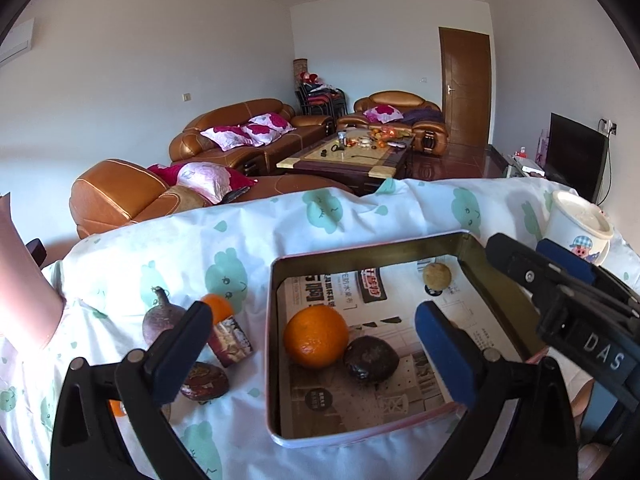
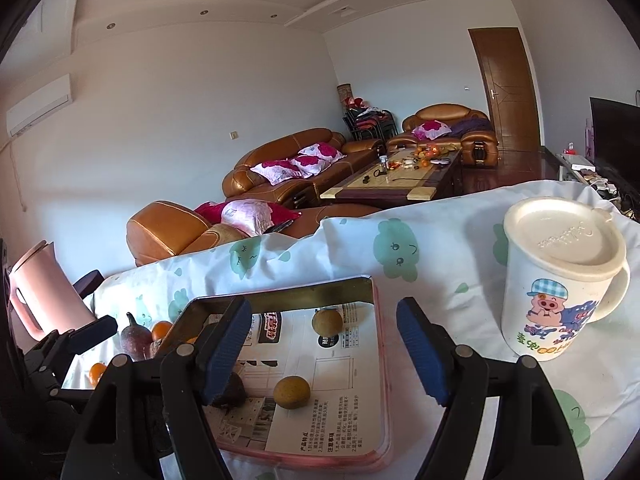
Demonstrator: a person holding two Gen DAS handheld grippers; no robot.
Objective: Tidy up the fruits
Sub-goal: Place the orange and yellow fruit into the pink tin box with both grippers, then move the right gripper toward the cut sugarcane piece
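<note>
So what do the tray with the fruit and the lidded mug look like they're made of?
The tray looks like thin metal, probably tin: its inner walls shine brassy and mirror the newspaper lining. The mug looks like glazed ceramic or hard plastic, matte white with a printed cartoon pig; its lid seems moulded plastic or silicone with embossed lettering.

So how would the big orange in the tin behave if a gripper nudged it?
The big orange is round, so it would probably roll across the paper-lined tin. The dark fruit touching it may block one way. Its dimpled skin likely grips well.
</note>
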